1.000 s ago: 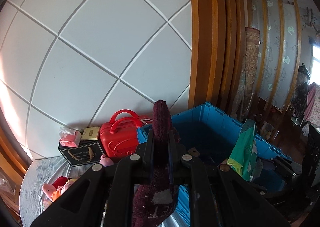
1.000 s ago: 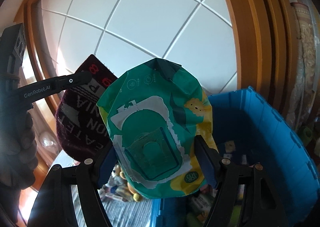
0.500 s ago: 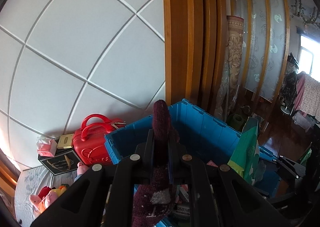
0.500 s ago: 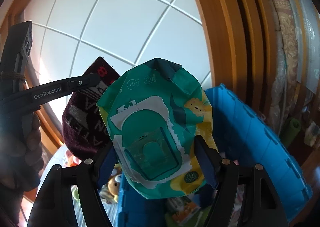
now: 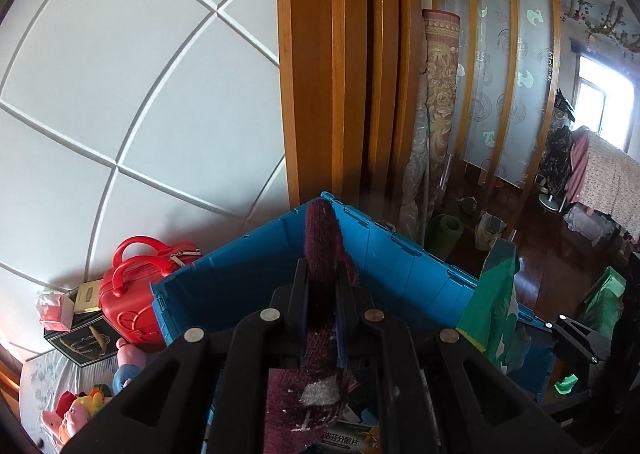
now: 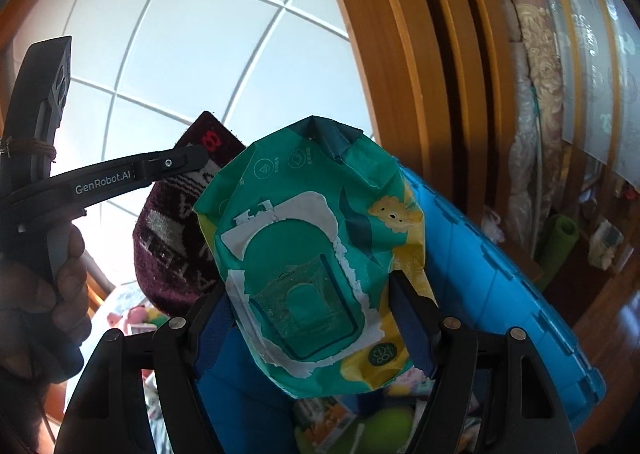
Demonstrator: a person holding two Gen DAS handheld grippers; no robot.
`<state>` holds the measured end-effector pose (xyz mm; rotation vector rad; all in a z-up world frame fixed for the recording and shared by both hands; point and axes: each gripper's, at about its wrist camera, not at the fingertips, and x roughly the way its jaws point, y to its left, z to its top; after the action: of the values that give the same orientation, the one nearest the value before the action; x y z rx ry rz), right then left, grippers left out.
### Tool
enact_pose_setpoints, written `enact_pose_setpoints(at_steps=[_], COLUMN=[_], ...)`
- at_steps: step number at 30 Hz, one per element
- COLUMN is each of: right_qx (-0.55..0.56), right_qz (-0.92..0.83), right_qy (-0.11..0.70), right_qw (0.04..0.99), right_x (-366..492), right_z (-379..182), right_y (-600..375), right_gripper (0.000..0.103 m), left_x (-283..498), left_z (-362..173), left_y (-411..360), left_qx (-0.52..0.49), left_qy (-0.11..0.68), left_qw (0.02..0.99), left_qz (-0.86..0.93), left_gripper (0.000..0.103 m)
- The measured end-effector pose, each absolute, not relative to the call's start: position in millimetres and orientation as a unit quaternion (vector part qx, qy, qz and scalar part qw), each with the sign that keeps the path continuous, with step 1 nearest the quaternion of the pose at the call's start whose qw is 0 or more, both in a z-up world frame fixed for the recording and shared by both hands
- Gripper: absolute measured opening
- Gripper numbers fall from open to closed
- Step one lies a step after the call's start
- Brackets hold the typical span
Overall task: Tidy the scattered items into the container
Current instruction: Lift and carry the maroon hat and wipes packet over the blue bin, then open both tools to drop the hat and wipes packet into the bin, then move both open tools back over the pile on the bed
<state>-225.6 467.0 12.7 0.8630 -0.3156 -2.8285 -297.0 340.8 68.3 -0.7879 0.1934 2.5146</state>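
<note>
My left gripper (image 5: 322,286) is shut on a maroon knit sock (image 5: 320,242), held upright over the blue crate (image 5: 400,266). The sock also shows in the right wrist view (image 6: 168,238), clamped by the left gripper's finger (image 6: 120,180). My right gripper (image 6: 312,306) is shut on a green wet-wipes pack (image 6: 316,254) above the crate (image 6: 500,286). The pack shows edge-on in the left wrist view (image 5: 496,302). Several small items lie in the crate bottom (image 6: 360,426).
A red case (image 5: 132,294), dark boxes (image 5: 84,338) and plush toys (image 5: 80,410) sit left of the crate by a white panelled wall. Wooden door frames (image 5: 320,74), a rolled rug (image 5: 436,114) and a green mat (image 5: 446,234) stand behind.
Both grippers have moved right and forward over the crate, still holding the sock and the wipes pack. The crate now fills more of both views.
</note>
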Motion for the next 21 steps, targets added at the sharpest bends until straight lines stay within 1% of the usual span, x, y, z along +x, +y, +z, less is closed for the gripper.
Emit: enact_pose_setpoints(at_steps=[6,9,10,11,12,13,15,21], right_qx=[0.294,0.291,0.287,0.283,0.28,0.277,0.28,0.287], right_qz=[-0.947,-0.949,-0.95,-0.952,-0.953,-0.954,-0.952,-0.95], right_qy=[-0.106,-0.102,-0.099,-0.097,-0.097,-0.101,-0.104,-0.105], right_qw=[0.071,0.071,0.07,0.065,0.062,0.062,0.065,0.069], right_x=[-227.4,-225.5,-224.6,-223.7,-223.1,-222.4,-220.0,-210.1], right_z=[8.9,10.6,11.5,12.0,11.8,11.6,10.9,5.8], right_y=[477.7,479.3,479.8,480.6,481.8,483.5,484.4,482.8], right_gripper=[0.074,0.075,0.076,0.082,0.101,0.102,0.103,0.103], left_x=[-302.0,-304.8,-307.3,-309.5,-310.1,-308.2,-302.9,-301.0], left_z=[66.3,67.7,67.6,67.3,67.3,68.0,69.5,58.9], left_y=[353.0,352.2,352.2,353.4,354.1,352.6,346.4,317.2], left_qx=[-0.29,-0.288,-0.289,-0.294,-0.296,-0.288,-0.27,-0.288], left_qy=[0.069,0.05,0.045,0.046,0.049,0.049,0.05,0.036], left_qw=[0.258,0.263,0.257,0.249,0.242,0.234,0.216,0.19], left_qz=[0.919,0.92,0.921,0.922,0.923,0.927,0.937,0.938], left_gripper=[0.011,0.011,0.015,0.026,0.069,0.103,0.103,0.103])
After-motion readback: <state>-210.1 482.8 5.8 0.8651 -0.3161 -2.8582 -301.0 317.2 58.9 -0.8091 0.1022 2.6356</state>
